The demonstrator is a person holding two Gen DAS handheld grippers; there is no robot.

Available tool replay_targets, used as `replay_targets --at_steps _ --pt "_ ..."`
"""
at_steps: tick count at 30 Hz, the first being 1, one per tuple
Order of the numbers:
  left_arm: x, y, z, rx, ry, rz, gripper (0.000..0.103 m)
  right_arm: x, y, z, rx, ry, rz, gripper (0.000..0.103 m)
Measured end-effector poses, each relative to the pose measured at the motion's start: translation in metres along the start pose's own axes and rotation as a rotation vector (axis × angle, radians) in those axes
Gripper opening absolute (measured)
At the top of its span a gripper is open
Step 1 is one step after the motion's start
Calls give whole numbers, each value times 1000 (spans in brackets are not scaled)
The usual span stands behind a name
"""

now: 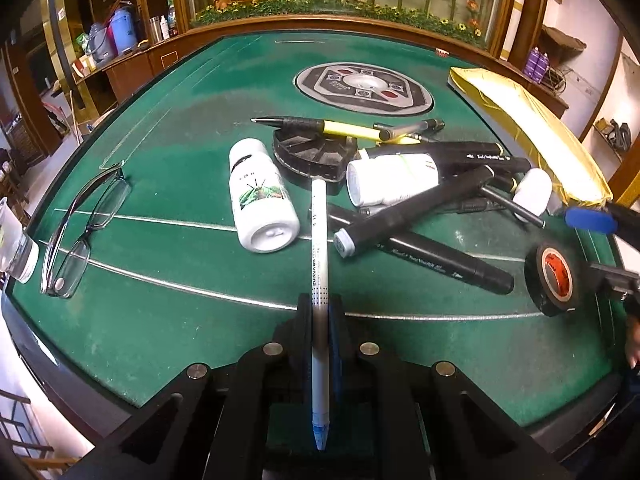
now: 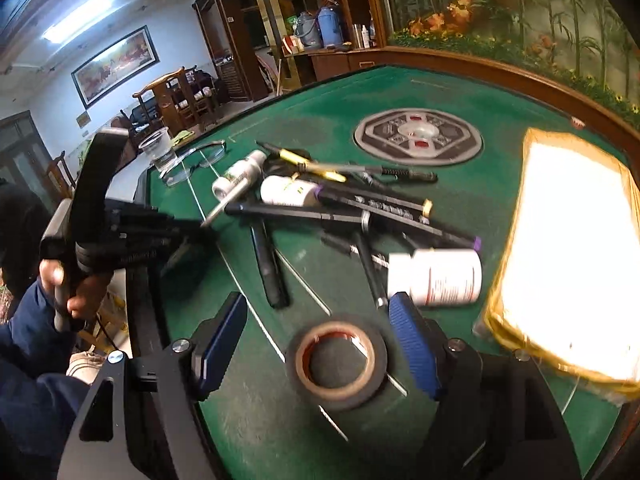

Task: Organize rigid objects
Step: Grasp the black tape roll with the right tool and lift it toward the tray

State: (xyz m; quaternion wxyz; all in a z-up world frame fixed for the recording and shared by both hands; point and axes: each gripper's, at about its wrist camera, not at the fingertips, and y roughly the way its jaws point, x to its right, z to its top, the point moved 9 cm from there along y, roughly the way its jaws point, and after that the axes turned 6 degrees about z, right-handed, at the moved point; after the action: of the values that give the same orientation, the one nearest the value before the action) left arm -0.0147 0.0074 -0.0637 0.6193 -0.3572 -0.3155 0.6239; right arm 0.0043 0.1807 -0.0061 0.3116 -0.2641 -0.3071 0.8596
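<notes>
Nearest, the left tool [image 1: 320,312] is clamped tight on a white pen [image 1: 319,264] that runs lengthwise between its pads, tip toward the camera. The right tool [image 2: 316,352] stands wide, its blue pads either side of the black tape roll [image 2: 340,360] lying flat on the green desk [image 2: 256,420], not pressing it. To take the roll well, centre the pads across its outer rim, lower until they bracket its full height, then squeeze evenly. Beyond lie a white bottle [image 2: 436,278], crossed black markers [image 2: 360,216] and a gold box [image 2: 576,248]; avoid nudging the pile.
</notes>
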Motion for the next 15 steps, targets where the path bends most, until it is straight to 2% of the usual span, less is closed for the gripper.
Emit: replay_targets --at_steps 6,8,12,15 --pt "1 0 1 48 4 -16 8 -1 16 -19 -95 -40 -66 72" --pt "0 0 2 52 -2 -20 8 0 25 -30 -143 -50 -103 63" --pt "2 -1 2 76 -1 -11 7 0 23 -36 -138 -58 -133 61" --pt "2 -3 -1 78 -19 -62 7 0 12 -37 -116 -25 -110 61"
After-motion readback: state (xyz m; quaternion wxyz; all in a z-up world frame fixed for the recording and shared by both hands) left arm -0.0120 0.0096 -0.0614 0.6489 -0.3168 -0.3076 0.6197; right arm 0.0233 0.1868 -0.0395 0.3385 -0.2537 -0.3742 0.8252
